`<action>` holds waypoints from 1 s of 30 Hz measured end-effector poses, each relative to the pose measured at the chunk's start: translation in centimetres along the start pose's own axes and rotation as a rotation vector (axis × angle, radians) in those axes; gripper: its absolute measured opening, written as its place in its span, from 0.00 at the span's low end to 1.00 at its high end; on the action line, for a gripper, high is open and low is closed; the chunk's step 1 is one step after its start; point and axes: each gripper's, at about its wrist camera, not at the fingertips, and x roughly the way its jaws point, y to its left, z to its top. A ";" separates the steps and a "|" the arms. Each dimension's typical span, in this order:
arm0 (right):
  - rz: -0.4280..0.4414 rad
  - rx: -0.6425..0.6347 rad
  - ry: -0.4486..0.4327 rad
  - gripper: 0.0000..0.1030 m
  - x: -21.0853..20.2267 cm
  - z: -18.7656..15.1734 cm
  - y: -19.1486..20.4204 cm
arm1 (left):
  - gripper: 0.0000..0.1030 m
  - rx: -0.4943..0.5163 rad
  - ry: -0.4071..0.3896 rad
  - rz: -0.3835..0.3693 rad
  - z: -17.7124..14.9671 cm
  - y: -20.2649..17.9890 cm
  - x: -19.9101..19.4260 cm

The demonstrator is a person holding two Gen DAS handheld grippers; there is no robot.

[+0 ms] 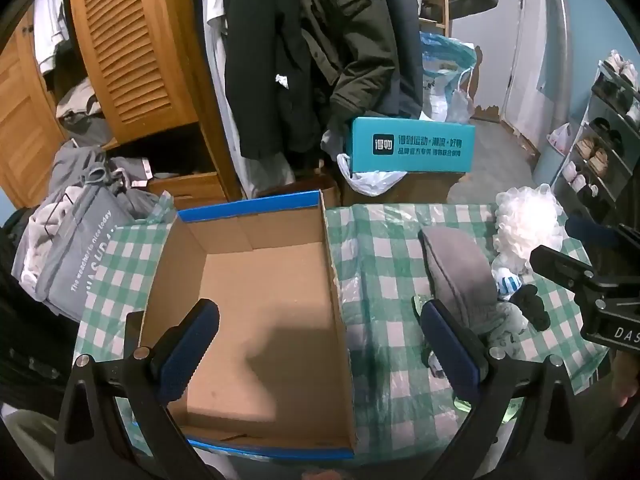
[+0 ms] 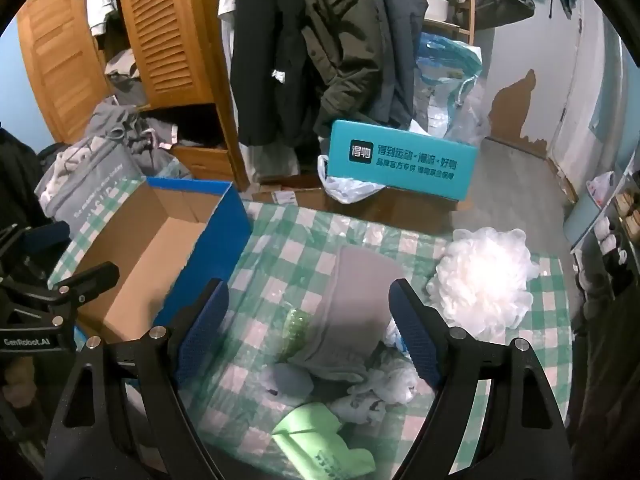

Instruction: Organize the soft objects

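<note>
The left gripper (image 1: 320, 344) has its fingers (image 1: 188, 348) spread wide apart, and they hold nothing. One finger hangs over the inside of the open cardboard box (image 1: 256, 300), and the other finger is over the checked cloth, close by the gray soft cushion (image 1: 460, 276). The box has a blue rim and nothing can be seen inside it.

The right gripper (image 2: 312, 332) also has its fingers (image 2: 416, 340) wide open, with nothing in their hold. Between them, at 12 o'clock, lies the gray soft cushion (image 2: 352, 308). At 6 o'clock from the cushion there is a little heap of soft things: a light green cloth (image 2: 320, 444), a pale gray soft lump (image 2: 286, 380) and some crumpled white pieces (image 2: 380, 380). A small bumpy green thing (image 2: 296, 328) sits at the cushion's 9 o'clock side. A fluffy white bath puff (image 2: 484, 280) rests at 2 o'clock, near the cushion.

All of this sits on a tabletop (image 2: 280, 248) with a green and white checked cloth. The box (image 2: 160, 248) stands at 10 o'clock on the same tabletop.

Farther away, at 12 o'clock, a teal box (image 2: 400, 160) with white writing lies below dark hanging coats (image 2: 304, 40). A wooden wardrobe (image 2: 160, 32) with slatted doors stands at 11 o'clock.
</note>
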 end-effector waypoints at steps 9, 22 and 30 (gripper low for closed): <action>0.002 0.002 0.003 0.79 0.1 -0.1 0.1 | 0.99 -0.006 0.014 -0.011 -0.1 0.2 0.4; 0.007 0.000 0.008 0.79 0.2 -0.5 0.4 | 0.99 -0.024 0.012 -0.022 0.1 0.6 0.1; 0.006 0.002 0.008 0.79 -0.1 -0.3 0.3 | 0.99 -0.030 0.008 -0.024 0.1 0.6 -0.1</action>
